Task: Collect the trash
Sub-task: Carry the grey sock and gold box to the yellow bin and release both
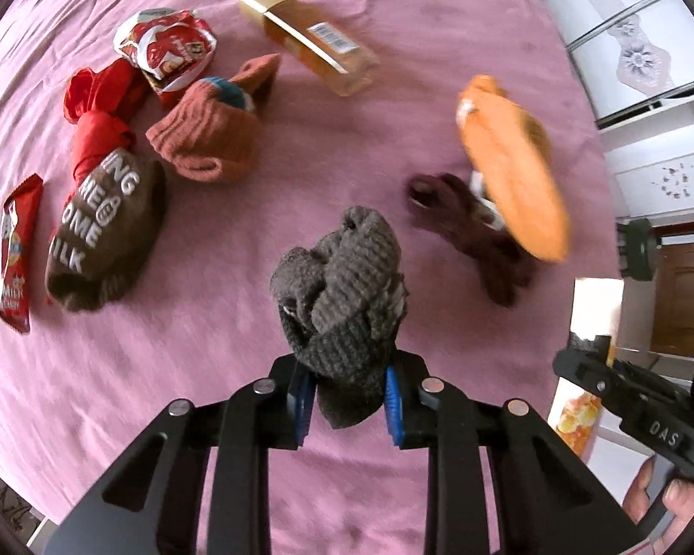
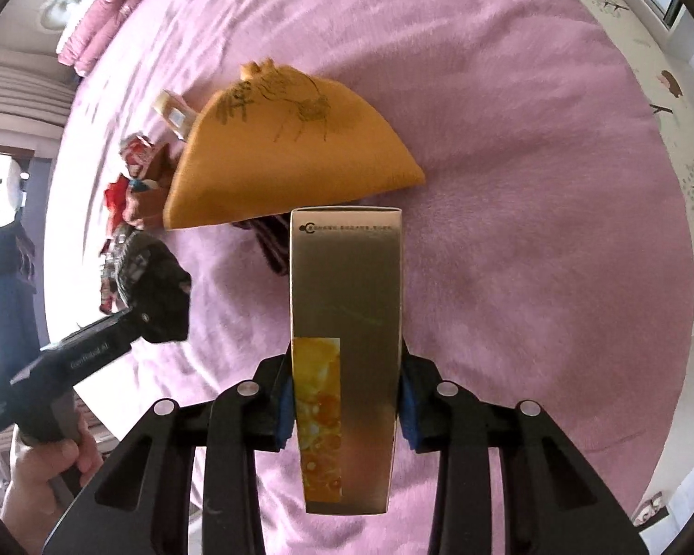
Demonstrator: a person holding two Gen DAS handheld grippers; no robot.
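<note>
Two grippers are busy at once. From the left wrist view, the left gripper (image 1: 347, 395) at bottom centre has its blue pads pressed on the lower end of a grey knitted sock (image 1: 342, 286), which bunches upward from the jaws. It looks soft and light, so a pinch anywhere on the bundle should serve, though a loose fold could slip out. Around it on the pink bedspread (image 1: 328, 138): a brown sock with white lettering (image 1: 102, 231) and red snack packets (image 1: 18, 249) at left, a crumpled red-and-white wrapper (image 1: 166, 48) and a pink sock (image 1: 208, 138) at upper left, a gold carton (image 1: 305, 39) at top, and an orange pouch (image 1: 509, 162) over a dark maroon sock (image 1: 476, 236) at right. The wrappers and carton are probably the trash, mixed closely among socks.

From the right wrist view, the right gripper (image 2: 347, 409) at bottom centre is clamped on the flanks of a tall metallic box (image 2: 347, 323). Stiff, smooth and likely light, it could slide if gripped weakly. The orange pouch sits just above it; the left gripper shows at lower left.
</note>
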